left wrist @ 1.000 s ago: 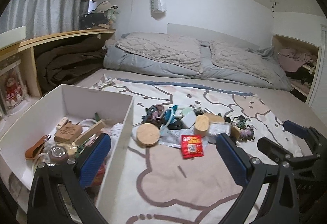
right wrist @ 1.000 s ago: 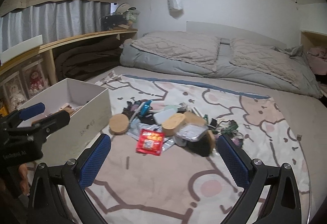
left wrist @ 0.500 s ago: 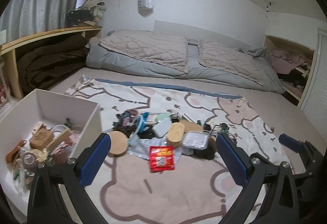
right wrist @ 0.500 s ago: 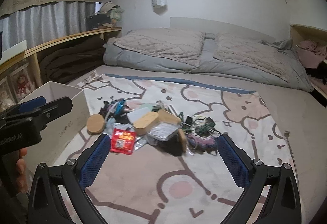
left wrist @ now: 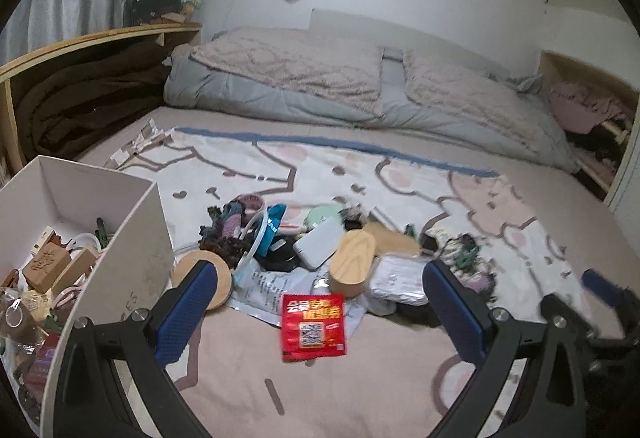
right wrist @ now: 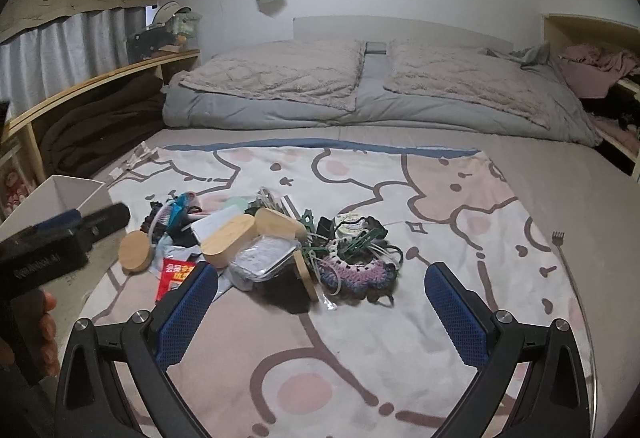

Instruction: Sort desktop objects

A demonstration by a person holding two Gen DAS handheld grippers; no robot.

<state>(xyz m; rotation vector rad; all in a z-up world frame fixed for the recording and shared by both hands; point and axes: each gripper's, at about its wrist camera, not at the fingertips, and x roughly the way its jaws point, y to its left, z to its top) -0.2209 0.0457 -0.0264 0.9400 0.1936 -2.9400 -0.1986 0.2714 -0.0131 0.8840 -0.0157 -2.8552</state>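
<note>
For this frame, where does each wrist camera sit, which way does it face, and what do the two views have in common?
Left wrist: sits on the left gripper, looks along its open blue fingers at the red packet and the pile; white box at left, the right gripper at the right edge.
Right wrist: sits on the right gripper, open, faces the crocheted piece and the bed beyond; the left gripper and a hand at left.
Shared: red packet, oval wooden lid, round wooden lid, white box.

Both wrist views look low across bed toward far pillows. Left view sits near white box (left wrist: 132, 238); right view further right. Shared: clutter pile (right wrist: 256, 238).
</note>
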